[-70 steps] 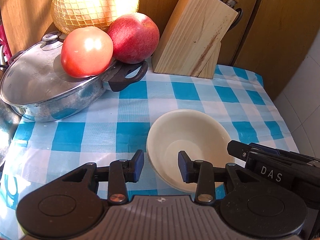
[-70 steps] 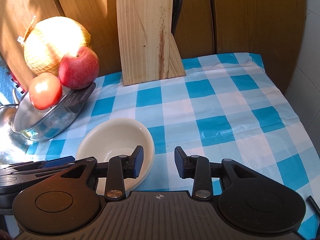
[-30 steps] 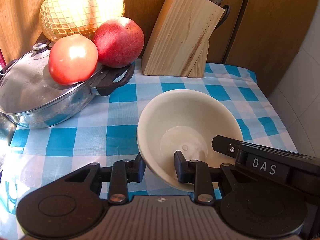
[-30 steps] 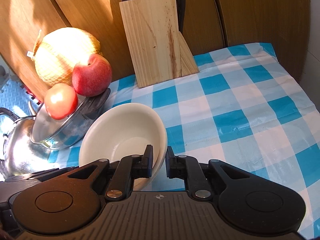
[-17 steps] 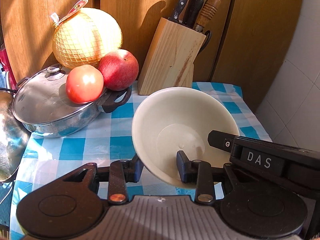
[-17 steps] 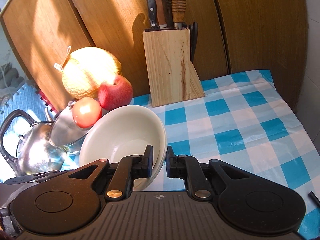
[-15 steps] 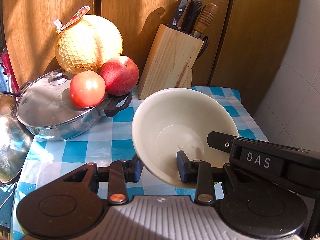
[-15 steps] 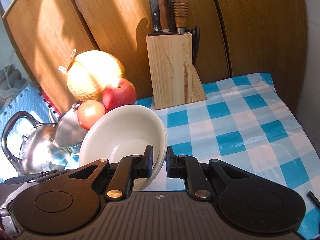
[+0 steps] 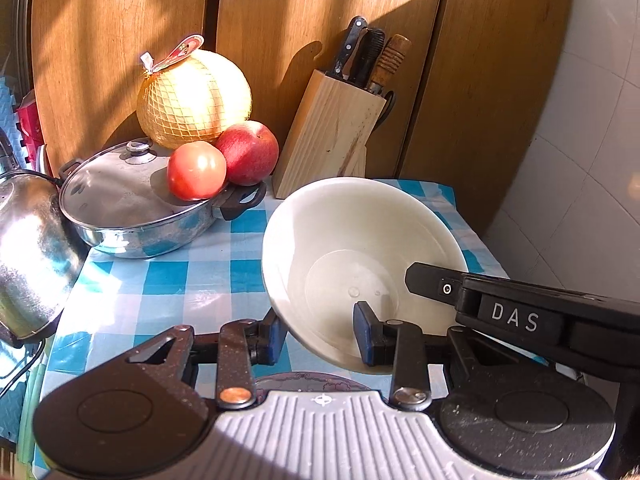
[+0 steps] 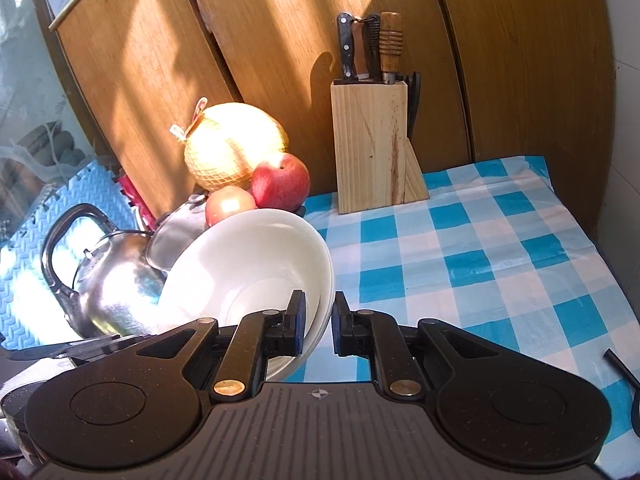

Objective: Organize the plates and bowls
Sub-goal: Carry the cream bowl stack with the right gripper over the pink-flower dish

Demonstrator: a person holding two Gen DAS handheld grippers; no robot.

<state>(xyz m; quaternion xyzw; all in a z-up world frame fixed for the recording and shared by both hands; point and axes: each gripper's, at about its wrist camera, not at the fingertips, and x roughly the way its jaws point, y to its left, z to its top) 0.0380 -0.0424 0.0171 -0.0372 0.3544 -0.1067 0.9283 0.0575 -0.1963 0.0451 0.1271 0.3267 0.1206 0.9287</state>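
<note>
A cream bowl (image 9: pixel 352 240) hangs tilted above the blue-checked tablecloth (image 10: pixel 460 260), its inside facing both cameras. My right gripper (image 10: pixel 319 322) is shut on the bowl's (image 10: pixel 248 264) right rim, one finger inside and one outside. In the left wrist view its black body (image 9: pixel 516 316) reaches in from the right over the bowl. My left gripper (image 9: pixel 320 334) is open and straddles the near wall, with the right fingertip (image 9: pixel 364 332) inside the bowl and a gap around the wall.
A lidded steel pan (image 9: pixel 120 196) carries a tomato (image 9: pixel 196 170), an apple (image 9: pixel 248 152) and a netted pomelo (image 9: pixel 194 100) at back left. A steel kettle (image 10: pixel 116 280) stands further left. A knife block (image 10: pixel 370 148) stands against the wooden panels. Tiled wall (image 9: pixel 580 160) bounds the right.
The right gripper went from open to shut on the bowl's rim. The bowl then rose off the cloth and tilted, and both grippers have climbed with it.
</note>
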